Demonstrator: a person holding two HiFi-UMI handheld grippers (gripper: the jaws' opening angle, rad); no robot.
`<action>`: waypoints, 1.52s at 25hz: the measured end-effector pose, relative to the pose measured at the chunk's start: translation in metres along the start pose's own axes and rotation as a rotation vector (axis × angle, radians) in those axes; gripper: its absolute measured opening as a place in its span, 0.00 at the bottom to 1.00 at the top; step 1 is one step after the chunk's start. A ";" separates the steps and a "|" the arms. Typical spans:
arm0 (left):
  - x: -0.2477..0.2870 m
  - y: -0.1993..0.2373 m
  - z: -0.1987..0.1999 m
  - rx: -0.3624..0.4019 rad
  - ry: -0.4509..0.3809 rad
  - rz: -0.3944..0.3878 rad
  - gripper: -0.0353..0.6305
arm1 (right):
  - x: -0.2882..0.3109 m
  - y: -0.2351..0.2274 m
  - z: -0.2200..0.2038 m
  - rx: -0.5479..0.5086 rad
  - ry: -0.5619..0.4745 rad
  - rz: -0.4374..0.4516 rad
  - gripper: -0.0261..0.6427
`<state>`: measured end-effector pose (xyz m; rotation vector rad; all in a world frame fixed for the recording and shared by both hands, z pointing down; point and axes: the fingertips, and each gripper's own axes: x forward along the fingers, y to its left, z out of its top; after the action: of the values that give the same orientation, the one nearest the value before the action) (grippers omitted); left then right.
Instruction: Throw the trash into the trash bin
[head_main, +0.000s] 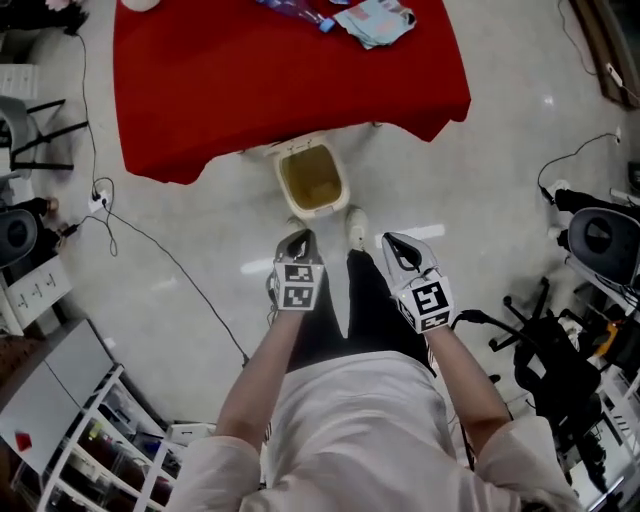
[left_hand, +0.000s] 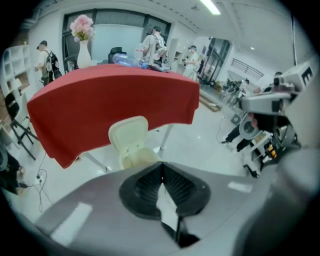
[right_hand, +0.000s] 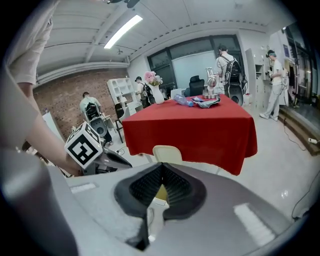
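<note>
The cream trash bin (head_main: 311, 181) stands on the floor at the near edge of the red table (head_main: 250, 80), its lid flipped up and its inside showing. Trash, a crumpled teal and white wrapper (head_main: 378, 20) among it, lies on the table's far side. My left gripper (head_main: 297, 240) and right gripper (head_main: 398, 247) hang side by side just short of the bin, above my legs, both pointing toward it. In the left gripper view the pads (left_hand: 175, 186) meet at the tips, shut, with nothing seen between them. The right gripper (right_hand: 161, 169) is shut too, empty, with the bin's lid (right_hand: 167, 153) just beyond it.
Cables (head_main: 150, 250) trail over the floor at the left, beside a white rack (head_main: 100, 440). Chairs and equipment (head_main: 590, 240) crowd the right side. A vase of flowers (left_hand: 82, 40) stands on the table's far corner. People stand at the back of the room.
</note>
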<state>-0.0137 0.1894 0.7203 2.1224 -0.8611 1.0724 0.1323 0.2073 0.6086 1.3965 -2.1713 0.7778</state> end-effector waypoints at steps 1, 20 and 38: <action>-0.013 -0.003 0.007 0.007 -0.012 -0.011 0.06 | -0.005 0.003 0.007 -0.002 -0.001 -0.001 0.04; -0.220 -0.022 0.084 0.124 -0.260 -0.095 0.06 | -0.087 0.074 0.097 -0.029 -0.133 0.011 0.04; -0.255 -0.006 0.092 0.170 -0.317 -0.145 0.06 | -0.084 0.113 0.133 -0.057 -0.188 -0.009 0.04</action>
<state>-0.0856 0.1947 0.4595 2.5009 -0.7634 0.7701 0.0534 0.2129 0.4321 1.5026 -2.3069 0.5975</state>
